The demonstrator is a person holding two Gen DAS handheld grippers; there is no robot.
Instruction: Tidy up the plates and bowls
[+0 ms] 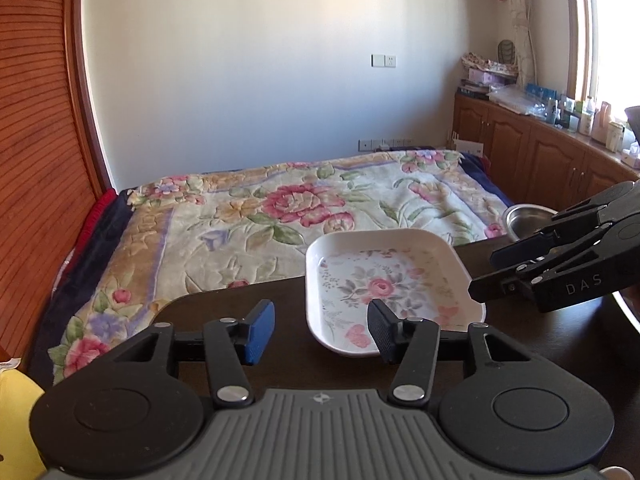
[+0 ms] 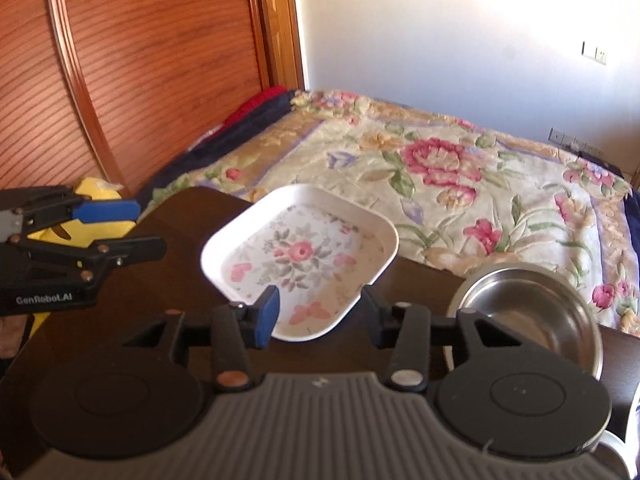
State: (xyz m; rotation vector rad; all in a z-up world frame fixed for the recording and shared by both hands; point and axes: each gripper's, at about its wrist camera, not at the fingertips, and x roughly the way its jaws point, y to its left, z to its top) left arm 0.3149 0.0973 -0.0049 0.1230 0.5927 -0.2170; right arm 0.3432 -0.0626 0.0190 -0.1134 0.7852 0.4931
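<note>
A white rectangular plate with a pink flower print (image 1: 384,284) lies on the dark table (image 1: 224,312); it also shows in the right wrist view (image 2: 300,256). A steel bowl (image 2: 532,312) stands to its right, seen far right in the left wrist view (image 1: 524,220). My left gripper (image 1: 320,330) is open, its right finger over the plate's near left edge. My right gripper (image 2: 320,316) is open with the plate's near corner between its fingers. Each gripper shows in the other's view: the right one (image 1: 492,276) and the left one (image 2: 148,228).
A bed with a floral blanket (image 1: 304,208) lies just beyond the table's far edge. A wooden headboard (image 1: 36,160) is on the left, cabinets with clutter (image 1: 540,148) on the right. A yellow object (image 2: 96,216) sits left of the table. A white mug rim (image 2: 624,444) shows bottom right.
</note>
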